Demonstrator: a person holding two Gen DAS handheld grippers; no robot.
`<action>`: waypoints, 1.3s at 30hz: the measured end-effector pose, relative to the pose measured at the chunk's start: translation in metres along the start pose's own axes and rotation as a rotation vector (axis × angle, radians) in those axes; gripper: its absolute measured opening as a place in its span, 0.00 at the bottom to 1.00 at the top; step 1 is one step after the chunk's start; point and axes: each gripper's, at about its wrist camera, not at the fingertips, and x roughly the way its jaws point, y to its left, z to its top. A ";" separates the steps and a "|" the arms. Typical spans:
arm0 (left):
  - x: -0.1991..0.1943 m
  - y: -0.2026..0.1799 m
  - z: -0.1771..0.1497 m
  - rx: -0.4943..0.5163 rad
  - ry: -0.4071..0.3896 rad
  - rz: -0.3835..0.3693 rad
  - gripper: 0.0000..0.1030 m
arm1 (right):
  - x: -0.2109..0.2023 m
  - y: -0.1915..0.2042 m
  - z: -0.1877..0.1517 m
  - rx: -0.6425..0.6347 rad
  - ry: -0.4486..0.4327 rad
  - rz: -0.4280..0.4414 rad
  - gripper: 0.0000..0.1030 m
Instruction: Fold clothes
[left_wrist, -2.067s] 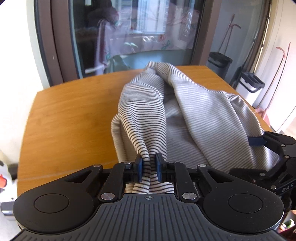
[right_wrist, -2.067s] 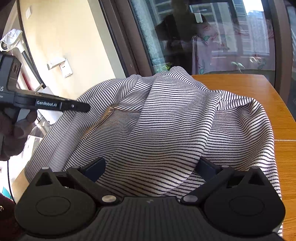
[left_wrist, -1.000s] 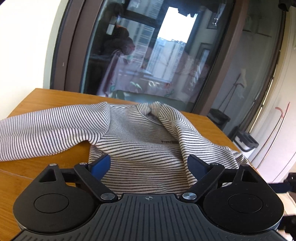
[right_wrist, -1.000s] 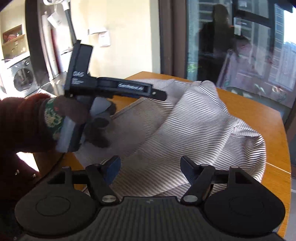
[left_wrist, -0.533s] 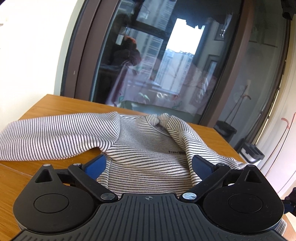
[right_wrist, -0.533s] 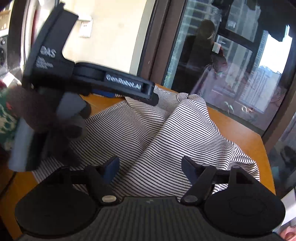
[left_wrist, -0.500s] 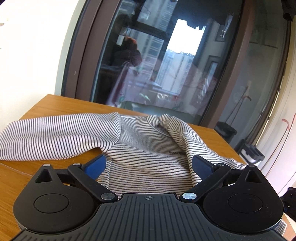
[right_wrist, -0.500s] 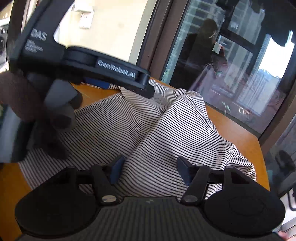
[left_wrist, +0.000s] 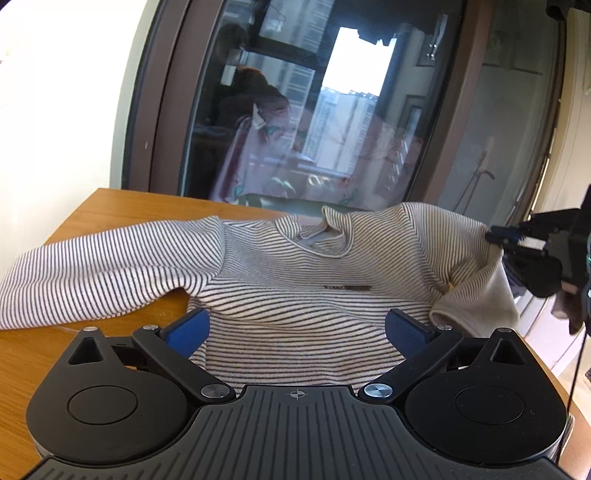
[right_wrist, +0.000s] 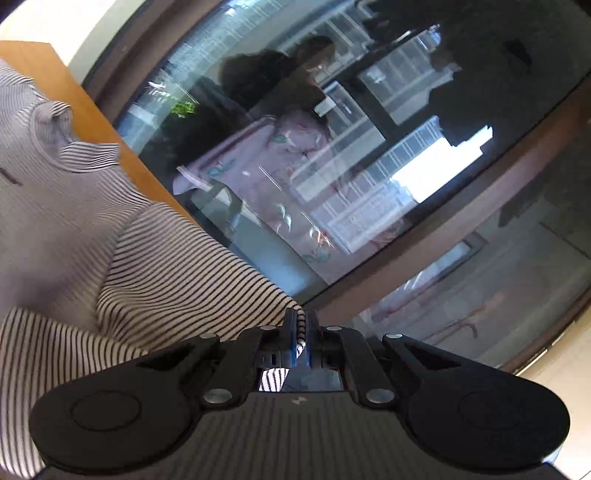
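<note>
A striped long-sleeved shirt (left_wrist: 288, 280) lies front-up on the wooden table (left_wrist: 110, 206), neck hole toward the window. One sleeve (left_wrist: 92, 273) stretches out flat to the left. My left gripper (left_wrist: 295, 328) stands open just above the shirt's body, nothing between its blue pads. In the left wrist view my right gripper (left_wrist: 496, 236) pinches the shirt's right sleeve and holds it lifted at the table's right edge. In the right wrist view my right gripper (right_wrist: 301, 332) is shut on a fold of that striped sleeve (right_wrist: 192, 273).
A large dark window (left_wrist: 332, 110) with a brown frame stands right behind the table. The table's right edge (left_wrist: 546, 373) drops off beside my left gripper. Bare wood (left_wrist: 33, 362) shows at the near left.
My right gripper swung to the right, rolled, and shut on the shirt's right sleeve, pulling it out so the bunched shirt spread open. My left gripper stayed open over the body.
</note>
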 end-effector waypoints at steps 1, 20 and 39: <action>-0.003 0.000 -0.002 0.010 0.014 -0.001 1.00 | 0.006 -0.002 -0.001 0.003 0.005 -0.003 0.04; 0.033 -0.017 0.024 0.181 0.121 -0.122 1.00 | 0.034 0.009 -0.005 0.136 0.090 0.127 0.06; 0.053 0.005 0.029 0.185 0.048 0.252 1.00 | -0.048 -0.029 -0.107 0.483 0.220 0.419 0.42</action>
